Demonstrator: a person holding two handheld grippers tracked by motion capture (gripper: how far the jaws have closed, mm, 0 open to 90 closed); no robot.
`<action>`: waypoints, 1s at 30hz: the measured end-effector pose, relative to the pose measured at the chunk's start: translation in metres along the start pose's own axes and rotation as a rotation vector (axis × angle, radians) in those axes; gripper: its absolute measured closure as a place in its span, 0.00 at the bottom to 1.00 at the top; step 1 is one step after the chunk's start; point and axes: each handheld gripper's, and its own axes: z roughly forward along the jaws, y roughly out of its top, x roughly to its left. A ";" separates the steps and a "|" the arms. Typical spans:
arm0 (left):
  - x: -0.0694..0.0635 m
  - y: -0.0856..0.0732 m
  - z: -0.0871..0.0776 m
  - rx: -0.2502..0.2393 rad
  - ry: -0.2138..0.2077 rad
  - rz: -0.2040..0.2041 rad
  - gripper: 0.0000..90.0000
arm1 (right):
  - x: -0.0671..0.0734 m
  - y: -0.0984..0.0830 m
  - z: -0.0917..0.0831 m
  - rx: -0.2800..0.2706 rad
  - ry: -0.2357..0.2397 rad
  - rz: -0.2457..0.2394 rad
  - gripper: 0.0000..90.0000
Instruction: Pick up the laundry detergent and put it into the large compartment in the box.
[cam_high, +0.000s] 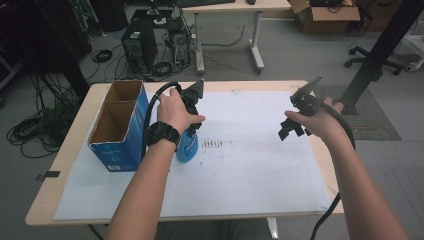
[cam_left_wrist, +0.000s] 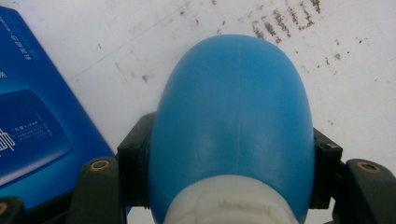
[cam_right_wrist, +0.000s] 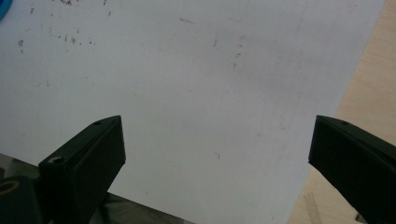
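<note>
1. While the right claw (cam_right_wrist: 217, 154) hangs wide open and empty above the white sheet (cam_right_wrist: 187, 93), the left claw (cam_left_wrist: 229, 156) clamps the blue bottle (cam_left_wrist: 236, 107).
2. The bottle stands on the worktop (cam_high: 65, 150), apparently just beside the blue box (cam_high: 117, 127).

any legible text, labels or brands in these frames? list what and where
None can be read.
Blue box: pale print lines and a small diagram on its side, too small and blurred to read.
Blue box label: a white patch low on the near face, illegible.
Blue bottle: no print on the side that shows in the left gripper view; a pale mark in the high view, illegible.
White sheet: smudges only, no writing.
</note>
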 end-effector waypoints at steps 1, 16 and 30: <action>0.000 0.000 0.000 0.001 0.000 0.000 0.40 | 0.000 0.000 0.000 0.001 0.000 0.001 0.04; 0.002 -0.001 -0.005 0.002 -0.011 0.006 0.41 | -0.001 -0.002 -0.002 -0.002 0.002 -0.001 0.04; 0.009 -0.005 -0.056 -0.032 -0.019 0.000 0.41 | 0.006 -0.001 -0.011 -0.014 -0.001 -0.015 0.04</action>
